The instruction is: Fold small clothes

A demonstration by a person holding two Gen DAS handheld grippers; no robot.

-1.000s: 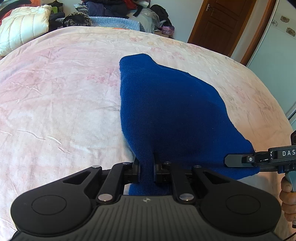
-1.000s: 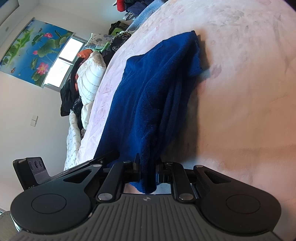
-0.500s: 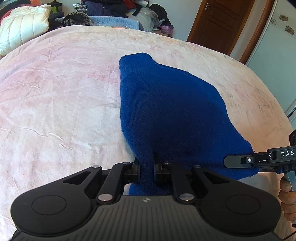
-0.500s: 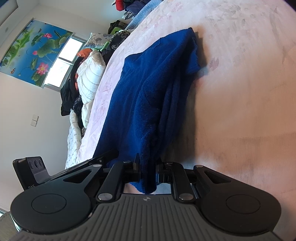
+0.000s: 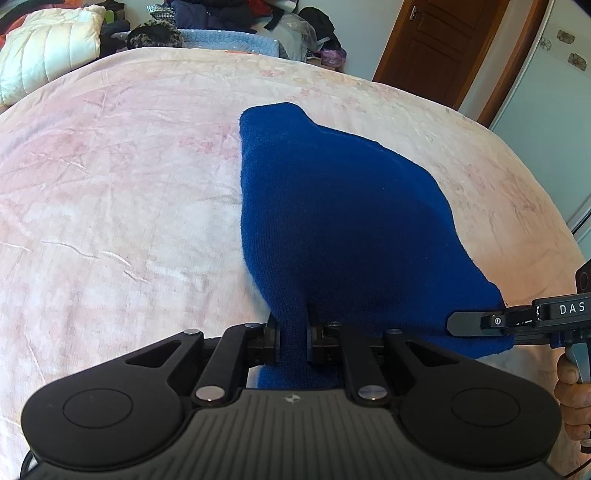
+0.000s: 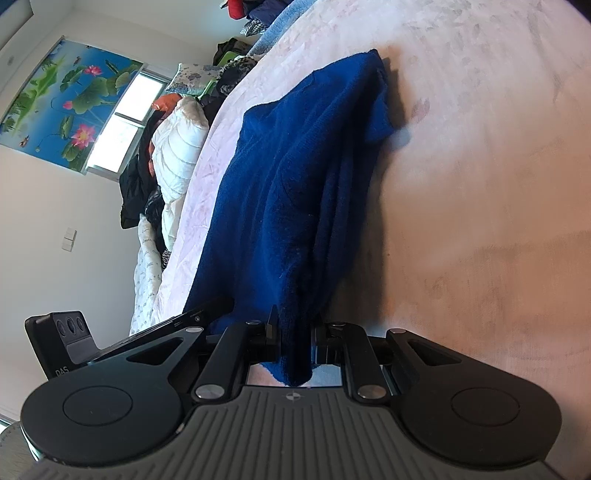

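A dark blue knitted garment (image 5: 332,221) lies on a pale pink bedspread (image 5: 110,206), its near edge lifted by both grippers. My left gripper (image 5: 293,332) is shut on the garment's near left corner. My right gripper (image 6: 293,332) is shut on the near right corner of the same garment (image 6: 295,192). The right gripper also shows in the left wrist view (image 5: 480,323) at the right edge, clamped on the cloth. The left gripper's body (image 6: 74,339) shows at the lower left of the right wrist view.
A white quilted duvet (image 5: 48,55) and a pile of dark clothes (image 5: 236,18) lie along the far edge of the bed. A brown wooden door (image 5: 443,48) stands at the back right. A window and a flower picture (image 6: 74,110) are on the wall.
The garment has been drawn slightly towards me and lies a little flatter; both grippers keep their hold and have barely moved.
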